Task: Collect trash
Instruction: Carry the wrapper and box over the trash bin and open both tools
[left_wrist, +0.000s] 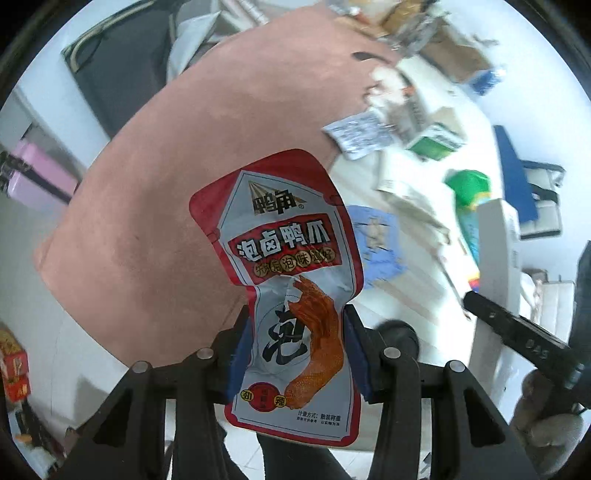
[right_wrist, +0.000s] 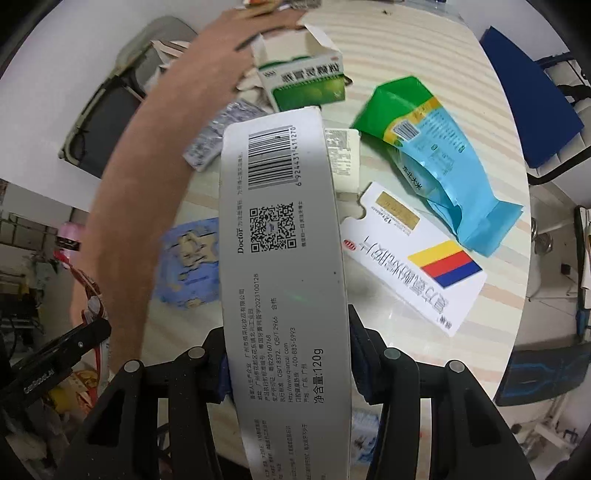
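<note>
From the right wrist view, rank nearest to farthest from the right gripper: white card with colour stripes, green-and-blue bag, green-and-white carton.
1. White card with colour stripes, just right of the right gripper.
2. Green-and-blue bag, farther right.
3. Green-and-white carton, at the table's far side.

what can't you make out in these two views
- Left wrist view: the table and the litter on it are motion-blurred, and the held snack pouch and a forearm cover much of it.
- Right wrist view: the held grey box runs off the bottom edge and hides the table behind it.
- Either view: no trash bin shows.
</note>
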